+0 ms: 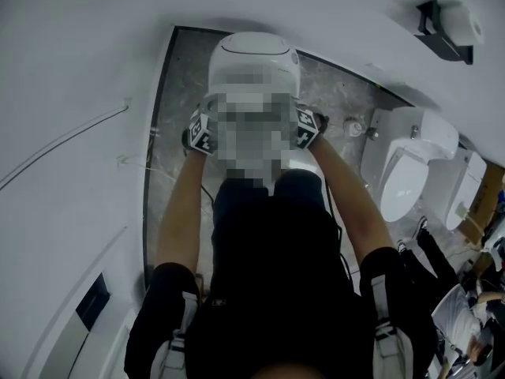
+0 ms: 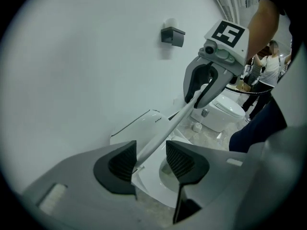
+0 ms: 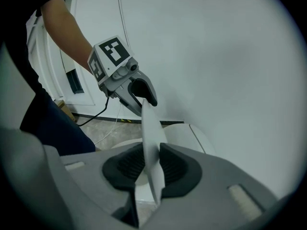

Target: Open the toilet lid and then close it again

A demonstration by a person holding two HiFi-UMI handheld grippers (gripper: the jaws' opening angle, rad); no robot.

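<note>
The lid (image 2: 166,129) stands partway up. It is tilted in front of the tank (image 2: 144,123) without leaning on it, and the seat (image 2: 149,185) and bowl lie uncovered below. Each of its side edges has a gripper on it.

The right gripper (image 3: 151,166), at the edge to the right of the tank's front, is clamped on the lid, with its pads pressing both faces of the thin plastic. The left gripper (image 2: 148,163), at the edge to the left of the tank's front, has its fingers apart. The edge runs between them, close against one pad and clear of the other, so nothing is pinched there. The right side appears to be carrying the lid alone.

The lid looks to be mid-swing, but these views do not show whether it is on the way up or the way down. A one-sided hold could twist the hinge. The next move therefore calls for the left fingers to close again, or for a slow, even arc, until the lid leans on the tank or settles softly onto the seat.

Another toilet (image 1: 410,164) stands well off to the right of the tank.
</note>
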